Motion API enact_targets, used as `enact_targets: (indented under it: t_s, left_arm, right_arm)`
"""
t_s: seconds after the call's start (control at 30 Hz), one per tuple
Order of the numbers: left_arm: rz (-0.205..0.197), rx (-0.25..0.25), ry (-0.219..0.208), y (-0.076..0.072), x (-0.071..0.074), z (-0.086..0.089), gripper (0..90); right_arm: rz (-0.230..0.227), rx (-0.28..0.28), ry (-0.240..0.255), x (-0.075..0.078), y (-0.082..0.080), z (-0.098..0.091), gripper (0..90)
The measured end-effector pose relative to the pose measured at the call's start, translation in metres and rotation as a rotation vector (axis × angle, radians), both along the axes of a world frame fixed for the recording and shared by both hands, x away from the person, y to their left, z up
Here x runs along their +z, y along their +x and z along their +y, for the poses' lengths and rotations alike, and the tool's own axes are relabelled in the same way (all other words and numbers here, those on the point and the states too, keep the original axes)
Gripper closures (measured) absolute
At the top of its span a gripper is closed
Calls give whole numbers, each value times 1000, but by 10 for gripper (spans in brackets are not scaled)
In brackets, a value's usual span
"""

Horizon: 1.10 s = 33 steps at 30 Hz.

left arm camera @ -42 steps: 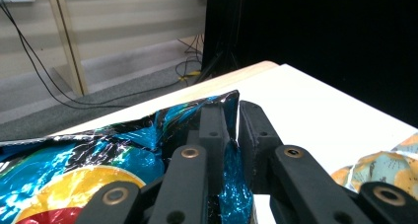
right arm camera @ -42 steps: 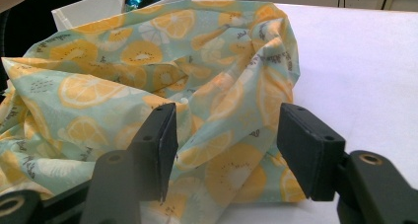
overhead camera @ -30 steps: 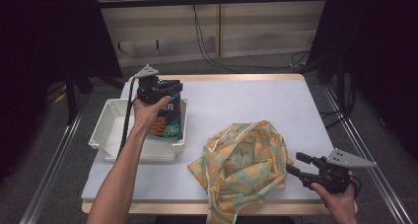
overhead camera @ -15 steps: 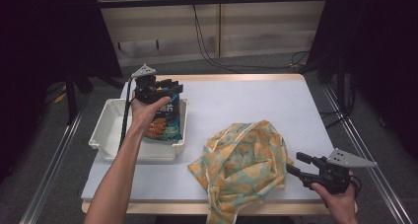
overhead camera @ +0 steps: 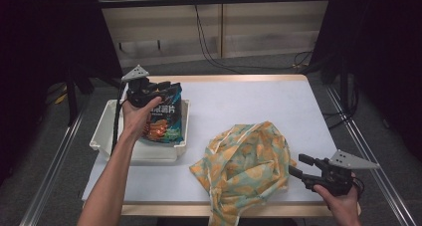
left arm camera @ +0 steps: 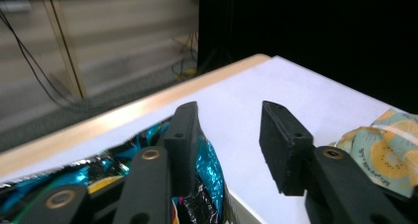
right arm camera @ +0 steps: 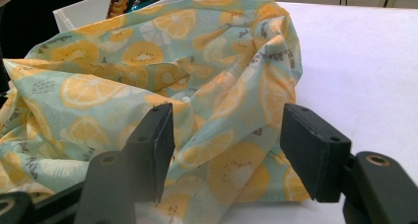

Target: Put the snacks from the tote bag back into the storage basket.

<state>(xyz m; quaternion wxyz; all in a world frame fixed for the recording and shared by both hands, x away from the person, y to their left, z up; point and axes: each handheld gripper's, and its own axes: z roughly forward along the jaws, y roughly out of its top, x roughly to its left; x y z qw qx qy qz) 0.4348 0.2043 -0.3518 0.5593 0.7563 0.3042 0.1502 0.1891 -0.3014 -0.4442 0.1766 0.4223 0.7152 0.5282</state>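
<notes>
A blue and orange snack bag [overhead camera: 161,124] leans in the white tray [overhead camera: 107,136] at the table's left. My left gripper [overhead camera: 171,89] hovers at the bag's top edge. In the left gripper view its jaws [left arm camera: 231,135] have just been closing but stand apart, with bare table between them and the bag [left arm camera: 98,169] under the left jaw. A crumpled cloth [overhead camera: 244,161] printed with lemons and kiwis lies at the front centre. My right gripper [overhead camera: 298,165] rests at its right edge, open. In the right gripper view the cloth [right arm camera: 148,61] bulges ahead of the spread gripper [right arm camera: 226,145], untouched by the pads.
The table's wooden far edge [overhead camera: 239,78] and front edge border the white top. Metal rails run along both sides. Part of the cloth hangs over the front edge [overhead camera: 224,213]. The tray's corner [right arm camera: 79,14] shows behind the cloth.
My left hand has drawn slightly up and toward the far left, uncovering more of the snack bag. The right gripper and the cloth have stayed put.
</notes>
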Motion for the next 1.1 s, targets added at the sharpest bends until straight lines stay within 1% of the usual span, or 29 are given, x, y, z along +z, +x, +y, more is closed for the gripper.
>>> enact_targets:
  t_s: [0.07,0.13,0.17,0.23,0.27,0.3,0.5,0.57,0.63,0.67,0.7,0.73,0.8,0.83,0.87,0.93,1.0,1.07,1.1]
  left_arm:
    - [4,-7,-21,-3,1,5,602]
    - [30,-20,3,-7,2,8,598]
    - [13,-25,11,-11,2,9,600]
    - [10,-26,34,-17,1,11,639]
    - [8,-45,28,-21,0,13,663]
    - [1,-49,29,-23,0,15,701]
    - [10,-52,20,-42,-9,28,837]
    - [22,-37,28,-47,-12,33,893]
    - [30,-29,49,-52,-15,38,900]
    - [36,-25,53,-55,-17,40,900]
    - [44,-29,46,-57,-19,42,900]
    - [44,-20,49,-60,-20,44,900]
    - [47,-28,62,-66,-24,49,900]
    - [51,-28,60,-69,-26,51,900]
    - [52,-26,76,-71,-28,53,900]
    - [60,-17,89,-75,-34,57,900]
    - [72,-18,102,-77,-40,61,900]
    - [87,-25,105,-78,-47,63,900]
    - [98,-23,114,-79,-51,63,900]
  right_arm:
    - [0,2,-1,0,0,0,377]
    - [2,0,0,0,0,1,378]
    - [4,0,1,0,0,1,377]
    - [5,0,0,0,0,1,378]
    - [4,-1,-2,0,0,1,378]
    - [3,-1,-1,0,0,1,377]
    - [2,-1,-2,-1,-1,1,377]
    - [3,-3,-1,-1,-1,2,377]
    - [4,-1,-2,-1,-2,2,377]
    - [3,-2,-2,-1,-2,2,377]
    - [4,-3,-1,-1,-1,2,377]
    - [4,-3,-1,-1,-1,2,377]
    - [4,-4,0,-1,-2,1,377]
    - [3,-3,-1,-1,-2,1,377]
    - [3,-4,-1,-1,-1,1,377]
    - [3,-4,-1,-1,-1,1,377]
    - [5,-5,-2,-1,-1,1,377]
    - [6,-4,-3,-2,-1,2,378]
    - [7,-3,-4,-2,0,2,378]
